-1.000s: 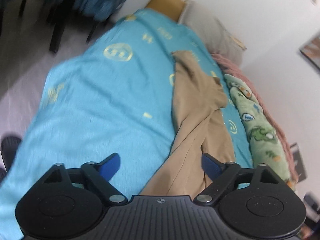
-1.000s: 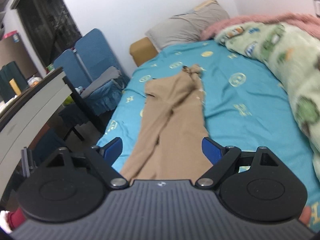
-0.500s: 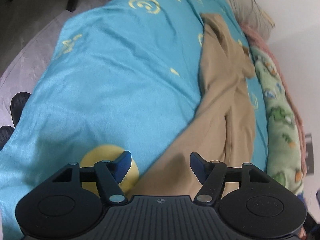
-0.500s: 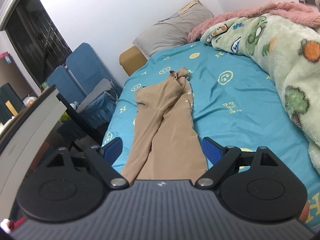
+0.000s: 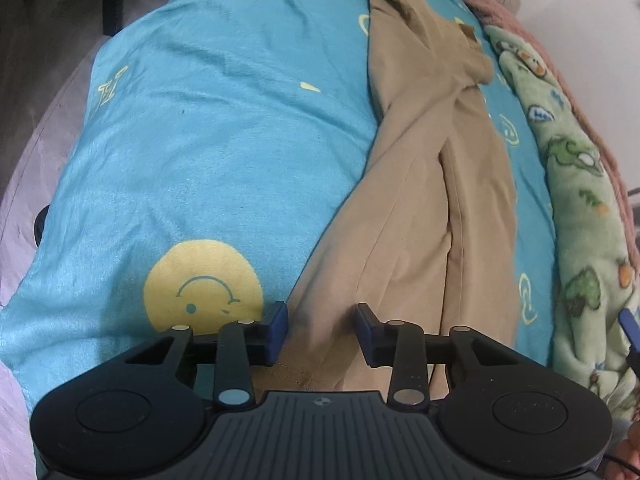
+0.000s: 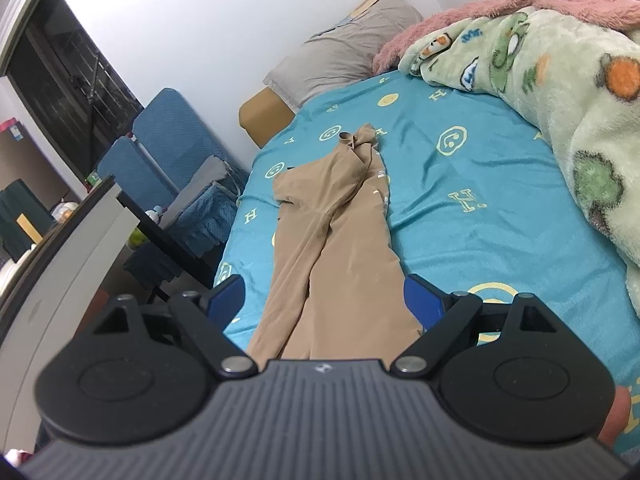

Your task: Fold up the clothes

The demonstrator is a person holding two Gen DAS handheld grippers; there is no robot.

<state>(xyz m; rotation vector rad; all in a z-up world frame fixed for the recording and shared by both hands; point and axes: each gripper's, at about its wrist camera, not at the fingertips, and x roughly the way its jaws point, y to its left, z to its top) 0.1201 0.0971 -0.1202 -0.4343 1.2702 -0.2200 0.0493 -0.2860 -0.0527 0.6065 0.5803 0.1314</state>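
Observation:
A pair of tan trousers lies lengthwise on the turquoise bedsheet, crumpled at the far end. My left gripper is low over the near trouser end, its blue fingers partly open with the cloth between them, not clamped. In the right wrist view the same trousers stretch away from my right gripper, which is wide open just above the near end of the cloth. A blue tip of the right gripper shows at the left wrist view's right edge.
A green cartoon-print blanket and a pink one are heaped along the bed's right side. A grey pillow lies at the head. Blue chairs and a desk stand left of the bed, above the floor.
My left gripper has dropped closer to the near trouser end and its fingers have narrowed around the cloth. My right gripper has moved slightly nearer and stays wide open.

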